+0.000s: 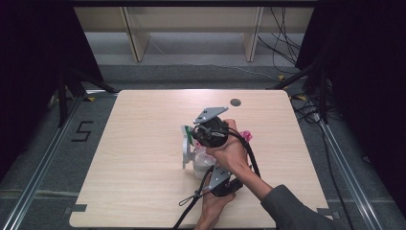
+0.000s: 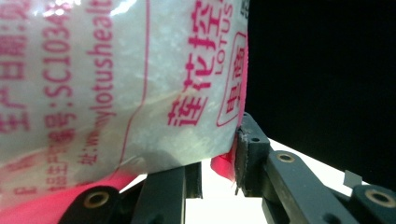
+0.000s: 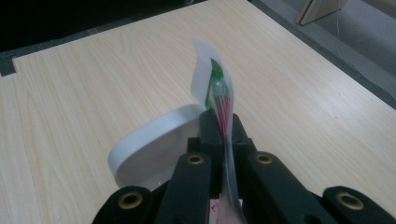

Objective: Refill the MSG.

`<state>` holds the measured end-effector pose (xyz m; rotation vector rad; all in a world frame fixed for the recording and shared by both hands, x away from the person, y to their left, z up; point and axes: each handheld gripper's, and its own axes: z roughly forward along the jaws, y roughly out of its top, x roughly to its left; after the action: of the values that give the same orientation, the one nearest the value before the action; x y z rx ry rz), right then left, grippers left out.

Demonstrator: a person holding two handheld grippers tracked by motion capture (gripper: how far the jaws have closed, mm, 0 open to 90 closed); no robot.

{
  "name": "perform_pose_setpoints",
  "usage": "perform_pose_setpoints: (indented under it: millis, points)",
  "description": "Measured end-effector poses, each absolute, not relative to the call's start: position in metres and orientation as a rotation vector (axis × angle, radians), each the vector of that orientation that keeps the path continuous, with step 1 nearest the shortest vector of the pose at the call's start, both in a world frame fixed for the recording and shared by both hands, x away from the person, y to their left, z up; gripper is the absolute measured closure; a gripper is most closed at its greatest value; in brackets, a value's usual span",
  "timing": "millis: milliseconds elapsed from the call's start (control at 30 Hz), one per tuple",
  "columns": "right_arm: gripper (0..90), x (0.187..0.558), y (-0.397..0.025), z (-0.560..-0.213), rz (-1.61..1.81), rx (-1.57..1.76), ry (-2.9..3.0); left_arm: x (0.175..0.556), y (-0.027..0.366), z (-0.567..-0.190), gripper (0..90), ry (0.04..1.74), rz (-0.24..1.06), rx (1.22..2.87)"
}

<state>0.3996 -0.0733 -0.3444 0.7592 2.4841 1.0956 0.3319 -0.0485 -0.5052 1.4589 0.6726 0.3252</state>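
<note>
The right gripper (image 3: 223,126) pinched the bag (image 2: 116,79) by its top edge, directly above a white bowl (image 3: 154,144), while the left gripper (image 2: 219,172) clamped the bag's lower corner.

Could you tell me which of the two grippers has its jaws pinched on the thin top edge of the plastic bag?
The right gripper: its jaws are closed flat on the bag edge. The left gripper holds the bag's printed body with wider-set jaws.
</note>
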Motion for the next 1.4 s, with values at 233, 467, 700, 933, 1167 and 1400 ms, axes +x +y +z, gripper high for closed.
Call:
perform_pose_setpoints:
  millis: [233,467,700,933,1167,1400]
  points:
    - [89.9,0.3989,-0.0744,-0.3424,1.104,0.757,2.481,0.3319,-0.047,-0.5046,74.7,0.673,0.342,1.478]
    - [89.9,0.3976,-0.0743,-0.3401,1.11,0.749,2.481,0.332,-0.0463,-0.5037,74.8,0.667,0.343,1.474]
    - [89.9,0.3965,-0.0744,-0.3391,1.123,0.74,2.466,0.3322,-0.0462,-0.5037,74.8,0.666,0.344,1.473]
    - [89.9,0.3973,-0.0722,-0.3433,1.097,0.747,2.478,0.3327,-0.0468,-0.5053,74.8,0.667,0.334,1.474]
    - [89.9,0.398,-0.0725,-0.3414,1.1,0.741,2.48,0.3327,-0.0457,-0.5041,74.8,0.668,0.341,1.47]
    - [90.0,0.3969,-0.0746,-0.3373,1.131,0.735,2.46,0.3334,-0.0456,-0.5052,74.8,0.67,0.342,1.469]
